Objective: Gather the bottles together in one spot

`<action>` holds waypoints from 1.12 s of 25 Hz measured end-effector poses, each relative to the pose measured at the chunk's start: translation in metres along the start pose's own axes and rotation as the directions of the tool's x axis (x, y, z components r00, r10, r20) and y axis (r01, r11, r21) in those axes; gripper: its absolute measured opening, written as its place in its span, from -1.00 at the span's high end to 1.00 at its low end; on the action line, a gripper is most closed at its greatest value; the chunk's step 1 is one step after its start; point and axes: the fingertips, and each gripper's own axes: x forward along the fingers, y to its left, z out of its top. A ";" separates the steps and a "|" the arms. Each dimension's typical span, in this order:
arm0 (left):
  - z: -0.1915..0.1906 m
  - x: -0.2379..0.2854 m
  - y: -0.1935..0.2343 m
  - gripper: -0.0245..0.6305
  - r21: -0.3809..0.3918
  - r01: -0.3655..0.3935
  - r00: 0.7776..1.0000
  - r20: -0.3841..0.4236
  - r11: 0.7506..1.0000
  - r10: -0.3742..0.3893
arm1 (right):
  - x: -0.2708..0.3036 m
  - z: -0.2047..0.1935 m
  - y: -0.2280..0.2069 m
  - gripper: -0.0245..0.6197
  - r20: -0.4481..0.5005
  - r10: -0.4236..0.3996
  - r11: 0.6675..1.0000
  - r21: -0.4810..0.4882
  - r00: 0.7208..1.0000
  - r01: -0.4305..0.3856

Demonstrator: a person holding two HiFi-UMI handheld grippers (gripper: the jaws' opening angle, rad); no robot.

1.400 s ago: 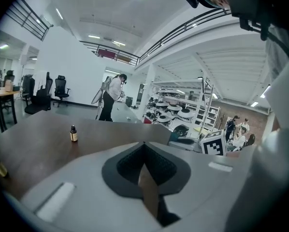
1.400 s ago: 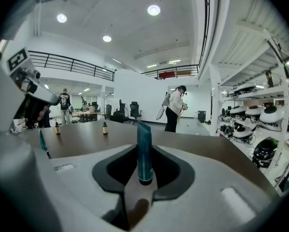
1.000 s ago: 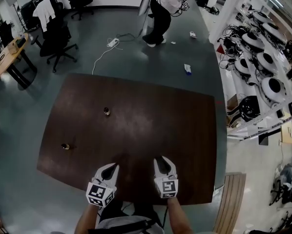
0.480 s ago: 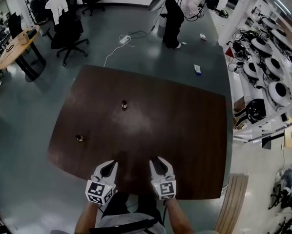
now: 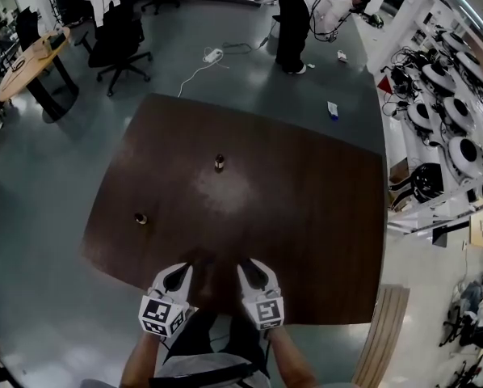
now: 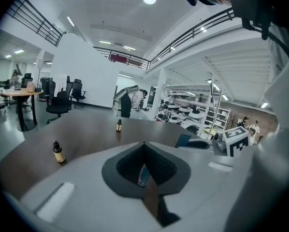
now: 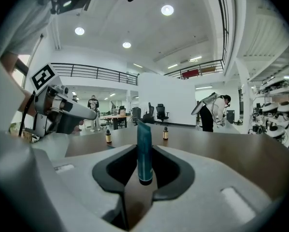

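Two small amber dropper bottles stand on the dark brown table (image 5: 306,217): one near the left edge (image 5: 140,218) (image 6: 59,152) (image 7: 108,136), one further in toward the middle (image 5: 219,162) (image 6: 119,125) (image 7: 165,133). Both grippers hover side by side over the table's near edge. My right gripper (image 5: 254,272) (image 7: 143,178) is shut on a teal tube (image 7: 144,149) that stands upright between its jaws. My left gripper (image 5: 177,277) (image 6: 144,168) has its jaws together, with only a thin bluish sliver showing in the slit. The near-left bottle lies ahead and left of the left gripper.
A person (image 5: 294,14) bends over at the far end of the room. Black office chairs (image 5: 116,31) and a wooden desk (image 5: 27,55) stand at the back left. A power strip with its cable (image 5: 212,56) lies on the floor. Shelving with round white devices (image 5: 451,128) lines the right.
Both grippers have shifted left along the table's near edge, closer to the near-left bottle. The teal tube stays in the right gripper. The bottles have not moved on the table.
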 end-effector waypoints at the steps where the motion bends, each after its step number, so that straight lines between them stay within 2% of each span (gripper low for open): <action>1: -0.002 -0.001 0.002 0.93 0.000 0.001 1.000 -0.003 1.000 -0.001 | 0.003 -0.003 0.003 0.63 -0.002 0.003 1.000 -0.003 1.000 -0.003; 8: -0.010 -0.001 0.014 0.93 0.001 0.021 1.000 -0.012 1.000 -0.021 | 0.020 -0.013 0.018 0.63 -0.022 0.018 1.000 -0.025 1.000 -0.019; 16: -0.016 -0.005 0.032 0.93 0.004 0.022 0.999 -0.026 1.000 -0.022 | 0.034 -0.042 0.035 0.63 -0.053 0.034 0.999 -0.004 0.998 -0.034; 28: -0.022 -0.004 0.035 0.93 0.010 0.038 0.999 -0.033 0.999 -0.038 | 0.036 -0.060 0.034 0.63 -0.058 0.012 1.000 0.007 0.998 -0.012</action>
